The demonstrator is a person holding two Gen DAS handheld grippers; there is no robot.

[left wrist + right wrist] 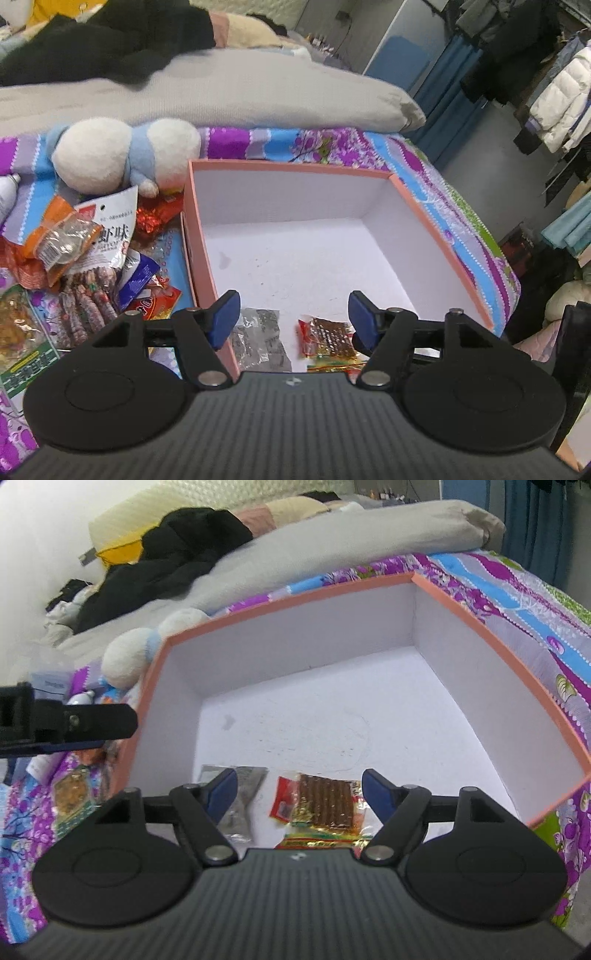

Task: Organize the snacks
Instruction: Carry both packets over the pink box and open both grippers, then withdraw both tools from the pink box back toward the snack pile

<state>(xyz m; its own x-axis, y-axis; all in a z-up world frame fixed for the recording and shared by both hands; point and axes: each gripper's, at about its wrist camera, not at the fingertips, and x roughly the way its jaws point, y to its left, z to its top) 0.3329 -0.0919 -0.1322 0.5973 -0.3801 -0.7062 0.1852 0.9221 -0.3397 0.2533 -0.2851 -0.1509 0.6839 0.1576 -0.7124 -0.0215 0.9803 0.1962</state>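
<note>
A pink box (288, 167) with a white inside sits on the bed; it also shows in the right wrist view (295, 594). Two packets lie at its near end: a silvery clear packet (258, 341) (242, 797) and a red-and-brown snack packet (328, 338) (321, 805). My left gripper (293, 317) is open and empty above the box's near left corner. My right gripper (299, 794) is open and empty over the two packets. A pile of loose snack packets (92, 254) lies left of the box.
A white and blue plush toy (125, 155) lies behind the snack pile, against the box's far left corner. A grey duvet (221, 92) and black clothing (110, 37) cover the far bed. The left gripper's finger (74, 720) shows left of the box.
</note>
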